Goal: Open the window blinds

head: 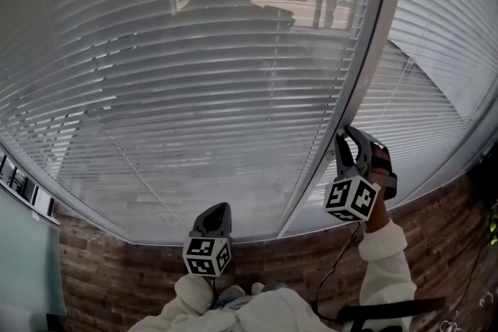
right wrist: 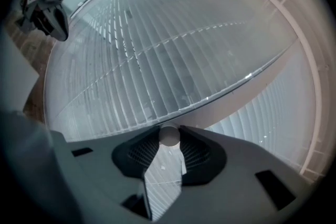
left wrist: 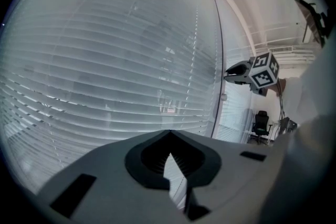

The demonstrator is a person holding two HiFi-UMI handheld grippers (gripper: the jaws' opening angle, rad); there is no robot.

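Note:
Grey slatted window blinds (head: 194, 66) fill the window; their slats are tilted enough that a building and trees show faintly through. A second blind panel (head: 436, 50) hangs right of the white mullion (head: 366, 74). My right gripper (head: 348, 138) is raised at the mullion. In the right gripper view it (right wrist: 169, 129) is shut on the round white end of the blind wand (right wrist: 169, 137), which runs up along the mullion. My left gripper (head: 219, 209) is held low before the left blind, apart from it; its jaws (left wrist: 169, 134) meet at the tips with nothing between them.
A brown brick wall (head: 117, 276) runs below the window sill. A pale teal panel (head: 23, 260) stands at the far left. A cable (head: 342, 260) hangs from my right gripper. An office chair (left wrist: 261, 123) stands far off to the right.

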